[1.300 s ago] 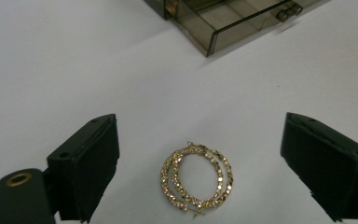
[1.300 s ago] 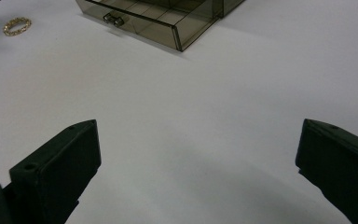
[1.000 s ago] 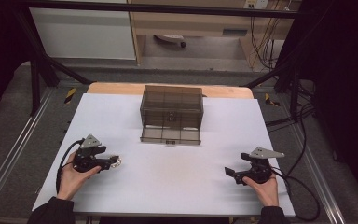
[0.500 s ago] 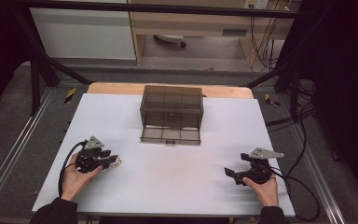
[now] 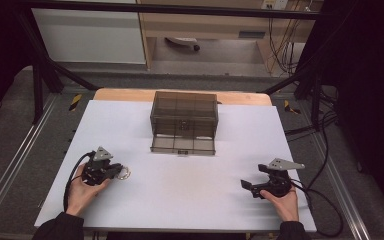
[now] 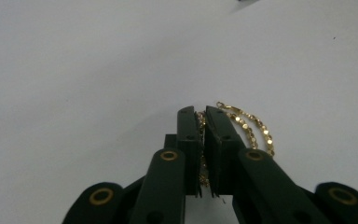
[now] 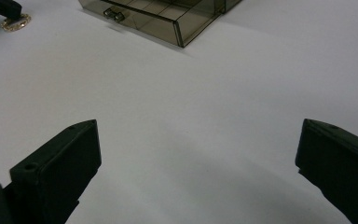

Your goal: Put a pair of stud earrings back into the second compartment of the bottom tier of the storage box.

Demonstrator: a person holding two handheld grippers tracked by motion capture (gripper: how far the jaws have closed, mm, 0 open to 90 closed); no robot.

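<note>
From above, your left claw (image 5: 114, 170) sits on the white desk (image 5: 190, 190), well left of and nearer you than the smoky drawer box (image 5: 184, 121), with the gold chain (image 5: 125, 173) at its tip. Your right claw (image 5: 247, 186) rests well right of that box.

Left gripper view: the jaws have just closed and pinch the chain (image 6: 251, 130).

Right gripper view: the jaws stand wide apart, the box's open drawer (image 7: 168, 18) far ahead.

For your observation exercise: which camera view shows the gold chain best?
The left gripper view: the chain lies close up, pinched between the left gripper's jaws, beads distinct. The high view shows a tiny pale loop; the right gripper view a small, distant loop.
</note>
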